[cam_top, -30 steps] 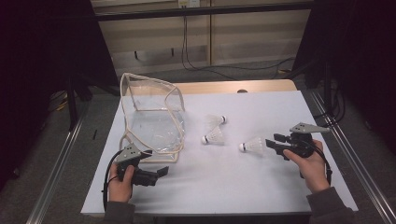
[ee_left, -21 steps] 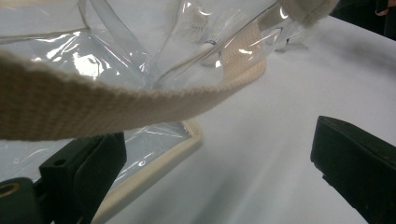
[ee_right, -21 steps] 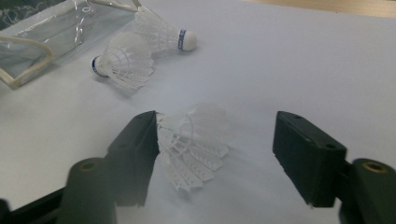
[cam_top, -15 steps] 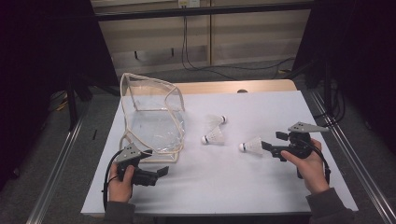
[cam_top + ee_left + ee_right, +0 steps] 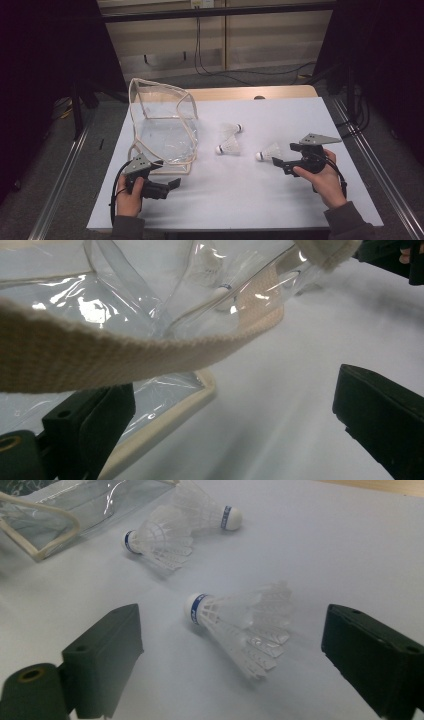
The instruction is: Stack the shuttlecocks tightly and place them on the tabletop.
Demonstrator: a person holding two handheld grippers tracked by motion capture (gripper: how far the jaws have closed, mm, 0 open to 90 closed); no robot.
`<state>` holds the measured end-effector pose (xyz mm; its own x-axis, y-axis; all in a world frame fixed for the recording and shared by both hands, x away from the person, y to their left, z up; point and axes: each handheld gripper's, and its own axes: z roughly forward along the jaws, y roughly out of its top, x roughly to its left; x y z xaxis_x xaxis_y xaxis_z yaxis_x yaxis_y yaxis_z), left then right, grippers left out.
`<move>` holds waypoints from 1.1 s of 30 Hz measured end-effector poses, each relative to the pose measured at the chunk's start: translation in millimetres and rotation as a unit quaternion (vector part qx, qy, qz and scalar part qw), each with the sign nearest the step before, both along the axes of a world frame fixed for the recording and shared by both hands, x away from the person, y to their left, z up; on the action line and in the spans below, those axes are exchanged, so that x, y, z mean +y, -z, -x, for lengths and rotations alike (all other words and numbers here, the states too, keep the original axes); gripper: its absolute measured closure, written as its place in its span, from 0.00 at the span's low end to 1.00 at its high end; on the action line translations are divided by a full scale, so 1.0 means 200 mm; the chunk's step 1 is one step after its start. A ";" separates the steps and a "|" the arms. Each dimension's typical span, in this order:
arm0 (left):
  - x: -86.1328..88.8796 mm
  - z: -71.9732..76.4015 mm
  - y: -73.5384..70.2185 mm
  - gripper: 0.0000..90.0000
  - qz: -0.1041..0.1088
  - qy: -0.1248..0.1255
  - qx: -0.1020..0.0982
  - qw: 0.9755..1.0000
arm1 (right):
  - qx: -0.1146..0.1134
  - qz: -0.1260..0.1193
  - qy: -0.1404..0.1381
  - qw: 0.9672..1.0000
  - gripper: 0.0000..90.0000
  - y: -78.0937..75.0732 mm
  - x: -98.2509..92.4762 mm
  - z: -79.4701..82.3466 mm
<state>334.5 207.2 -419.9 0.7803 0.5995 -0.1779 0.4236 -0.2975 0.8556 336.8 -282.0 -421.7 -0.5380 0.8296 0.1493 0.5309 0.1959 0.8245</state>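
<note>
Blue band on shuttlecock (image 5: 235,625) cork between right gripper's (image 5: 230,670) parted jaws.

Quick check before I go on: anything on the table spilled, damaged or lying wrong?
Nothing looks damaged. Three shuttlecocks lie on their sides loose on the white table: one between the right gripper's open jaws, two touching farther off. The clear bag stands slumped, its strap draped across the left gripper view.
</note>
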 end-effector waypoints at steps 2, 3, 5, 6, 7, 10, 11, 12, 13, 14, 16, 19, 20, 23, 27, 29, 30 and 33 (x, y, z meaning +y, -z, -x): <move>0.00 0.00 0.00 0.04 0.000 -0.001 0.000 1.000 | 0.001 0.002 -0.007 1.000 0.08 0.01 0.01 0.00; 0.00 0.00 0.00 0.04 0.000 0.000 0.000 1.000 | 0.002 0.003 -0.008 1.000 0.08 0.01 0.01 0.00; 0.00 0.00 0.00 0.04 -0.002 0.001 0.001 1.000 | 0.006 0.006 -0.010 1.000 0.09 0.02 0.02 -0.01; 0.00 0.00 0.00 0.04 -0.002 0.001 0.001 1.000 | 0.007 0.007 -0.011 1.000 0.10 0.03 0.02 -0.01; 0.00 0.00 0.00 0.04 -0.002 0.001 0.001 1.000 | 0.009 0.011 -0.012 1.000 0.12 0.03 0.03 -0.01; 0.00 0.00 0.00 0.04 0.000 0.001 0.001 1.000 | 0.013 0.014 -0.013 1.000 0.16 0.05 0.04 -0.01; 0.00 0.00 0.00 0.04 -0.002 0.001 0.001 1.000 | 0.015 0.017 -0.015 1.000 0.17 0.06 0.04 -0.02; 0.00 0.00 0.00 0.04 -0.002 0.001 0.001 1.000 | 0.018 0.019 -0.014 1.000 0.18 0.06 0.04 -0.02; 0.00 0.00 0.00 0.04 -0.002 0.001 0.001 1.000 | 0.017 0.019 -0.013 1.000 0.21 0.07 0.04 -0.02; 0.00 0.00 0.00 0.04 -0.001 0.000 0.000 1.000 | 0.017 0.019 -0.017 1.000 0.24 0.07 0.04 -0.02; 0.00 0.00 0.00 0.04 0.000 -0.001 0.000 1.000 | 0.022 0.017 -0.017 0.999 0.27 0.07 0.05 -0.03; 0.00 0.00 0.00 0.04 0.000 0.000 0.000 1.000 | 0.025 0.030 -0.018 0.999 0.30 0.09 0.05 -0.03; 0.00 0.00 0.00 0.04 -0.002 0.001 0.001 1.000 | 0.025 0.028 -0.017 0.999 0.32 0.09 0.05 -0.04; 0.00 0.00 0.00 0.04 -0.002 0.001 0.000 1.000 | 0.024 0.025 -0.017 0.999 0.42 0.09 0.05 -0.04; 0.00 0.00 0.00 0.04 0.000 -0.001 -0.001 1.000 | 0.021 0.027 -0.018 0.999 0.50 0.10 0.06 -0.05; 0.00 0.00 0.00 0.04 0.001 0.000 -0.001 1.000 | 0.021 0.027 -0.021 0.999 0.53 0.11 0.06 -0.06; 0.00 0.00 0.00 0.04 0.000 -0.001 -0.001 1.000 | 0.020 0.030 -0.022 0.999 0.55 0.11 0.06 -0.06; 0.00 0.00 0.00 0.04 -0.001 -0.002 -0.002 1.000 | 0.019 0.033 -0.023 0.999 0.60 0.11 0.06 -0.07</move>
<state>334.4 207.2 -419.7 0.7790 0.6021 -0.1749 0.4219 -0.2971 0.8566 349.9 -269.2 -444.6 -0.5709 0.8127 0.1167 0.5506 0.2735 0.7887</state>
